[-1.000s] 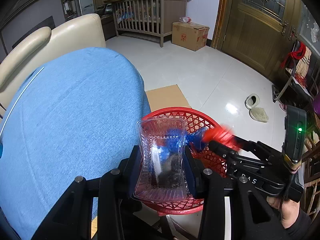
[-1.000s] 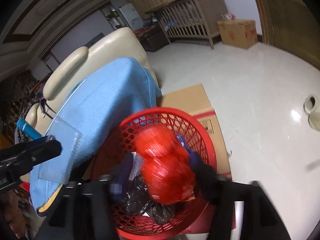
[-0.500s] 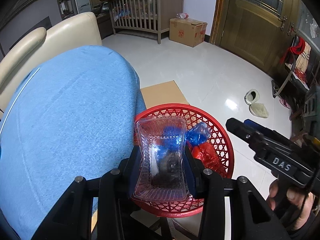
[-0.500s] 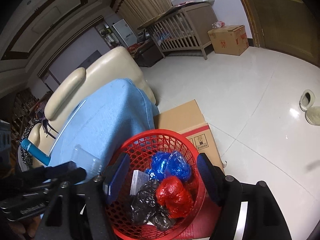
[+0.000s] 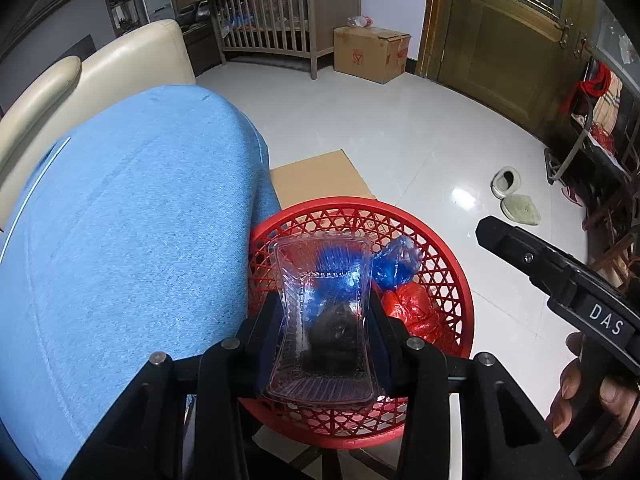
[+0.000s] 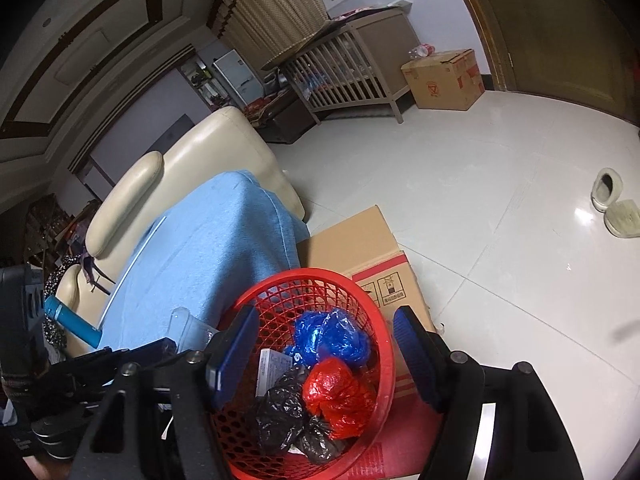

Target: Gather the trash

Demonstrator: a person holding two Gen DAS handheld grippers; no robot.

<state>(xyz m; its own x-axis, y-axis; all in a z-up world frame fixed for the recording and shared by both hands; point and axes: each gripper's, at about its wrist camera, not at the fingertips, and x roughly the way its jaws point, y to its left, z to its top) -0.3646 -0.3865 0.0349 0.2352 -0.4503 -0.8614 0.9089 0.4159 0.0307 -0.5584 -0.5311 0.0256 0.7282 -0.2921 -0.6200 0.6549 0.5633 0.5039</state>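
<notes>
Now we hold the clear tray (image 5: 322,320) in the left hand-held gripper (image 5: 322,334) above the basket (image 5: 460,292); right hand-held gripper (image 6: 324,354) is wide, empty. Next we should release the tray.

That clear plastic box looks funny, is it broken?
Squashed, not visibly broken. The left hand-held gripper pinches the clear plastic box above the red basket, bowing its side walls inward.
</notes>
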